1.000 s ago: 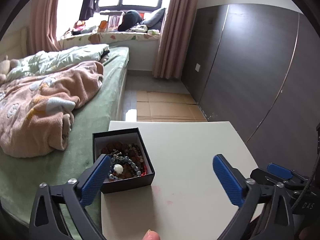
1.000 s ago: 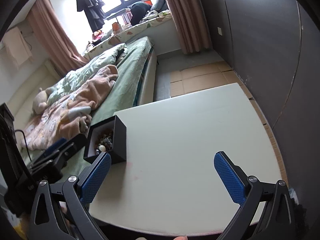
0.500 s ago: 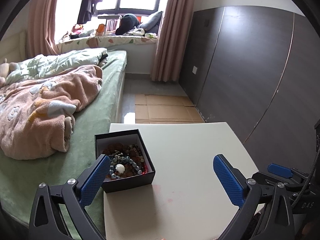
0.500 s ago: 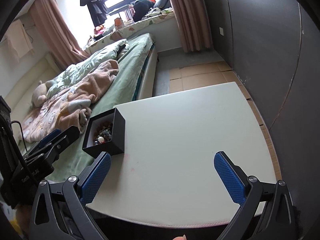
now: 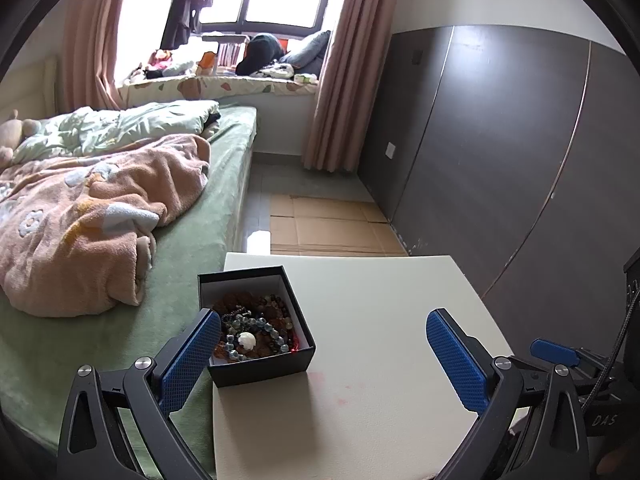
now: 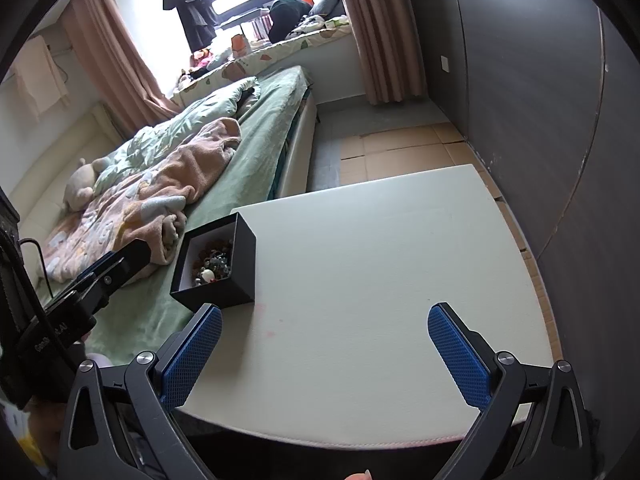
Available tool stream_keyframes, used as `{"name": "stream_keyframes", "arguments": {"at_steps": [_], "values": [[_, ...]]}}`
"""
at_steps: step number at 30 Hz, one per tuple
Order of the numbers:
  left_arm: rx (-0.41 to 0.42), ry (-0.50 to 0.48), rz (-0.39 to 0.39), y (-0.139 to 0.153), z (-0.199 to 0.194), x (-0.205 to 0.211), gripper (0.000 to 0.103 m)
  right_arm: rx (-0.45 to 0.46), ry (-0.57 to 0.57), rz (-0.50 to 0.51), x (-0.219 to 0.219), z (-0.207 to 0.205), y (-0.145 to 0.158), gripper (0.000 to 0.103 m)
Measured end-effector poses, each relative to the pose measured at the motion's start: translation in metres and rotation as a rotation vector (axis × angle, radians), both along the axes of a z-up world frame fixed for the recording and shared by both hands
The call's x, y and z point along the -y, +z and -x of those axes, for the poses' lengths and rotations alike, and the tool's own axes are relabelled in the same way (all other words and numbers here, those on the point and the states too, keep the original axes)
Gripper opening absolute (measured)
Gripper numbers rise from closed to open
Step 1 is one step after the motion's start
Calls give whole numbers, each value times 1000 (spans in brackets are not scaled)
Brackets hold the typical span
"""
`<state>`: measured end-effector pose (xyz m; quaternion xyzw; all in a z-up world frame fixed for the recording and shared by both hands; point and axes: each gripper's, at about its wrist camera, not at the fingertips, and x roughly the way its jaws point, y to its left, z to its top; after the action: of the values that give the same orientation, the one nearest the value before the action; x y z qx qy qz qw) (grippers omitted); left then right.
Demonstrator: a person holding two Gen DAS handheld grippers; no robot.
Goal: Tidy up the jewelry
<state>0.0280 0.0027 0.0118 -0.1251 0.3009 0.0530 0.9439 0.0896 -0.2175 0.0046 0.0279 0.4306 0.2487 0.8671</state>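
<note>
A black open box (image 5: 262, 364) stands at the left edge of a white table (image 5: 380, 340). It holds a heap of beaded jewelry (image 5: 252, 330) with a white bead on top. My left gripper (image 5: 324, 356) is open and empty, above the table's near part, its left finger beside the box. My right gripper (image 6: 326, 356) is open and empty over the table's front edge. In the right wrist view the box (image 6: 236, 276) is at the table's left edge (image 6: 400, 280), and the left gripper's body (image 6: 80, 292) shows left of it.
A bed (image 5: 200, 240) with a green sheet and a pink blanket (image 5: 88, 216) adjoins the table's left side. A dark wardrobe wall (image 5: 520, 160) runs along the right. Cardboard sheets (image 5: 328, 228) lie on the floor beyond the table.
Both grippers have drawn back and risen a little, so more of the table shows. Both stay open. The box has not moved.
</note>
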Motion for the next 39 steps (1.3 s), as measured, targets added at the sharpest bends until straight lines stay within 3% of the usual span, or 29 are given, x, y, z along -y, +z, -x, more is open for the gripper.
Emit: {"name": "stream_keyframes", "arguments": {"at_steps": [39], "values": [[34,-3,12,7,12,4,103,7,-6,10,5,7,2,103]]}}
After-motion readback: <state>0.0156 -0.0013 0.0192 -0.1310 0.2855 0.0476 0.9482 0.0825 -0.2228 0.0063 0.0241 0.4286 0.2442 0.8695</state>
